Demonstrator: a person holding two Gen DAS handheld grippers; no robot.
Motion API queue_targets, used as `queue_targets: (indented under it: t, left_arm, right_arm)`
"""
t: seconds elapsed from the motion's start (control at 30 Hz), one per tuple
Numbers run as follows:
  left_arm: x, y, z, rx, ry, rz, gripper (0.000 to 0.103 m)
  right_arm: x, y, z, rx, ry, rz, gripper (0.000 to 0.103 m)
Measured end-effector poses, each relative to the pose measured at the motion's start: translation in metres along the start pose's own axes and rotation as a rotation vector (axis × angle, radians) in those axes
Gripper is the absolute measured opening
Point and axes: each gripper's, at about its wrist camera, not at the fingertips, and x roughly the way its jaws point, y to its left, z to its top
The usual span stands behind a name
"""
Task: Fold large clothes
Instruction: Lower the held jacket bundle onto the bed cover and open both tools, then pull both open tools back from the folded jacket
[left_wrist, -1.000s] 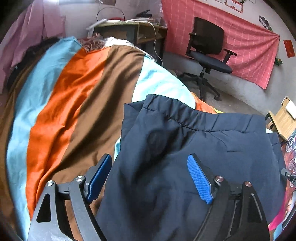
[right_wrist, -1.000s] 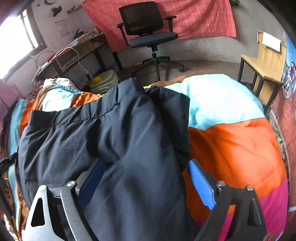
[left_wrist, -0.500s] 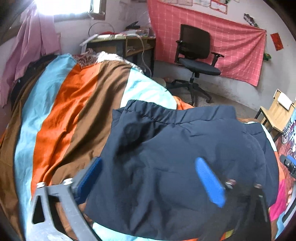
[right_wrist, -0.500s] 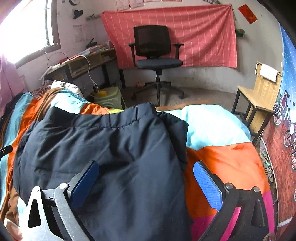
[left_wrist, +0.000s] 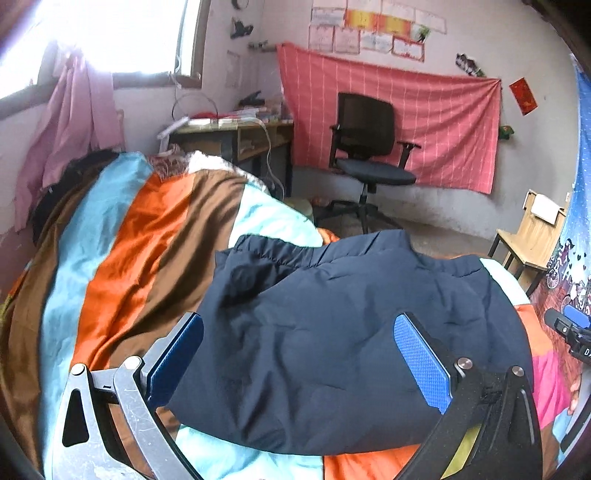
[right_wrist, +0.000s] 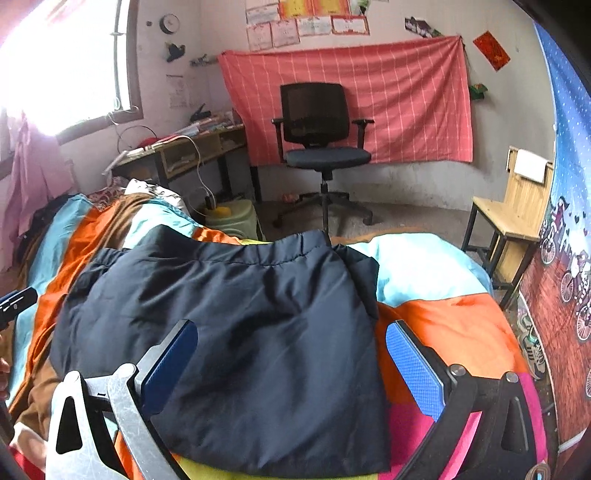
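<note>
We see the folded jacket (left_wrist: 332, 332) lying flat on the striped quilt (left_wrist: 122, 251), its edges free, beneath the left gripper (left_wrist: 299, 354) and right gripper (right_wrist: 291, 358), both spread wide, clutching nothing.

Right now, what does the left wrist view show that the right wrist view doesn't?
Only the left wrist view shows the bedspread's wide brown stripe beside the jacket and the near hem lying on pale blue. Only the right wrist view shows the green plastic container by the desk, a sneaker on the floor and the wall clock. Both show the folded navy jacket, the office chair, and an open tool over the jacket.
</note>
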Motion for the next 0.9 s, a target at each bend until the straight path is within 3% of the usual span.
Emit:
queue_targets:
  t: [0.53, 0.9]
  left_arm:
    - [-0.071, -0.033, -0.034, 0.127, -0.161, -0.007, 0.102]
    - [-0.101, -0.037, -0.056, 0.118, -0.164, -0.017, 0.101]
  right_arm:
    - [-0.065, 0.024, -0.030, -0.009, -0.106, 0.034, 0.103]
    - [-0.112, 0.039, -0.058, -0.006, -0.188, 0.025, 0.103]
